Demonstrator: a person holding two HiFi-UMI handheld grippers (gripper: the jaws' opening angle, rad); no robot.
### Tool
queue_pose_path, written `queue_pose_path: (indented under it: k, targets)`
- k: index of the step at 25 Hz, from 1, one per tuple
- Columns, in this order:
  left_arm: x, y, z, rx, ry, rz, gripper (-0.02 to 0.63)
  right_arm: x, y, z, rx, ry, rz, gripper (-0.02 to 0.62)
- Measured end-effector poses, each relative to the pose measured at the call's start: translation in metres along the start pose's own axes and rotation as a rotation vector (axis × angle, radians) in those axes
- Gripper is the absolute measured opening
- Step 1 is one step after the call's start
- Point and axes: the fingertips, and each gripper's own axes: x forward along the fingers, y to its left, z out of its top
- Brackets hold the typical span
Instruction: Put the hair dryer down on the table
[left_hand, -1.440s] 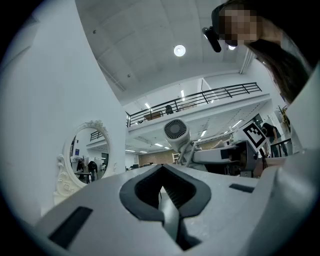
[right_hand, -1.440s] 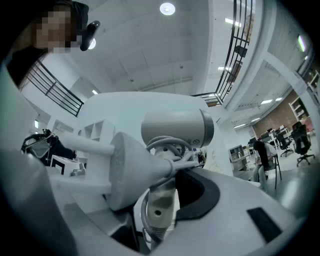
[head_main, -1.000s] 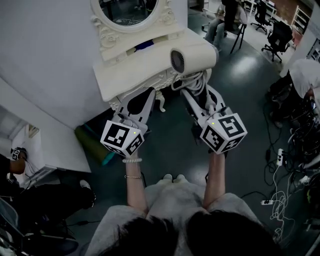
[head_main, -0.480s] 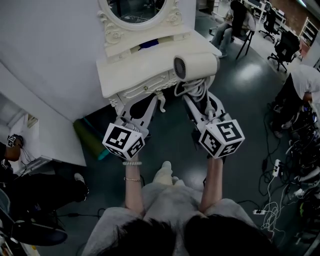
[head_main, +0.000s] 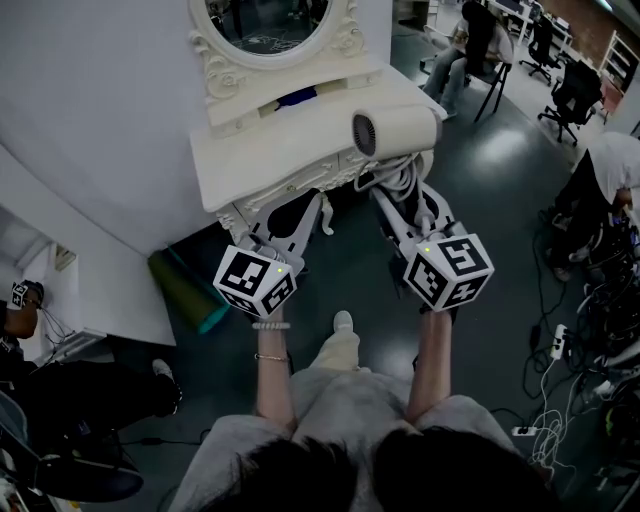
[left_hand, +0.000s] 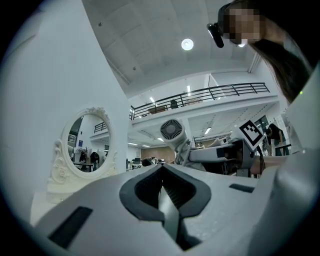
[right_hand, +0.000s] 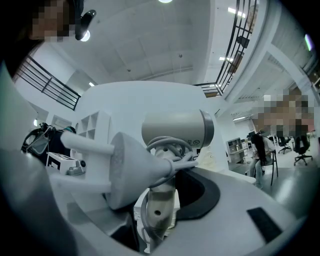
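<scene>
Behind coiled cord (right_hand: 167, 150), right tool (head_main: 403, 192) clamps hair dryer (head_main: 400, 128) handle.

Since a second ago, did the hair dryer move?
Yes, a little. In the head view the hair dryer now shows lower, farther from the mirror and nearer the front edge of the table.

Right gripper (head_main: 398, 200) clamps dryer (head_main: 405, 128) by its handle (cord wound round) at table's (head_main: 260, 165) right edge; left gripper (head_main: 285, 210) alongside, left.
</scene>
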Motion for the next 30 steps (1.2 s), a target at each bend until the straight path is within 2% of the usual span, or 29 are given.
queue_pose_path:
  k: [15,30]
  targets:
    - [0.081,0.066,-0.025,-0.043,0.005,-0.031,0.005,0.085,-0.066,-0.011,0.038,0.052,-0.012,0.176]
    - [0.132,0.144,-0.05,-0.069,0.031,-0.009,0.005,0.172,-0.108,-0.032,0.066,0.102,-0.001,0.176]
